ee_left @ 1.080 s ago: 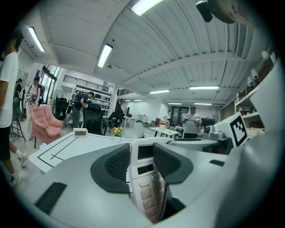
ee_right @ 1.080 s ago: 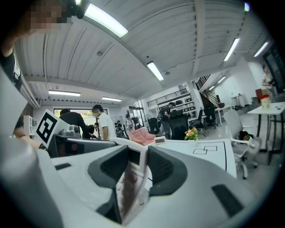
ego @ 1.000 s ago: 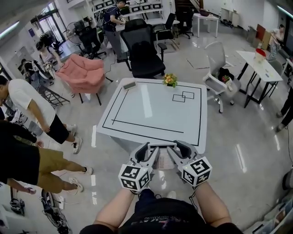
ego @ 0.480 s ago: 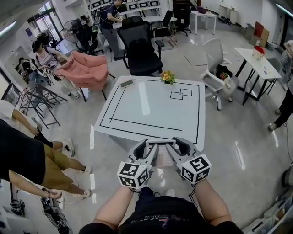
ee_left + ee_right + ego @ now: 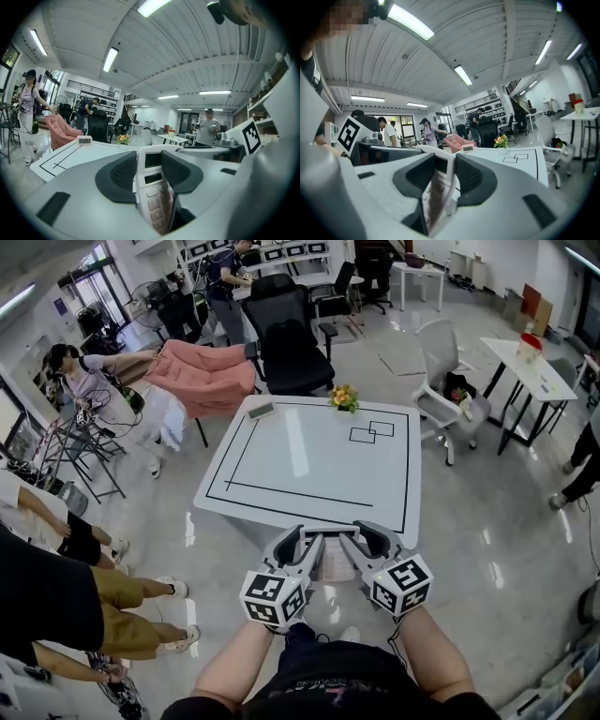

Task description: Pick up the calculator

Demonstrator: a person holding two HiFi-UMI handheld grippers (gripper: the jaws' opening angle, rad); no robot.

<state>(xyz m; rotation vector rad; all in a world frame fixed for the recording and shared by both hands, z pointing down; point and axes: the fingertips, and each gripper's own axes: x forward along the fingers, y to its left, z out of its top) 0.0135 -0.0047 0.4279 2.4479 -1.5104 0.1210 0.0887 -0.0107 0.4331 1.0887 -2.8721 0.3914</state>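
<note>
While my left gripper (image 5: 307, 540) and right gripper (image 5: 359, 538) pinch the flat white plastic calculator (image 5: 330, 557) between their fingers (image 5: 119, 173), it hangs by the white black-lined surface's (image 5: 309, 465) near edge.

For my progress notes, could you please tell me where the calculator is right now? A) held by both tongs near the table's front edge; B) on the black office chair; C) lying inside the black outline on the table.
A: the calculator is clamped between the left tongs and the right tongs, at the white table's near edge.
</note>
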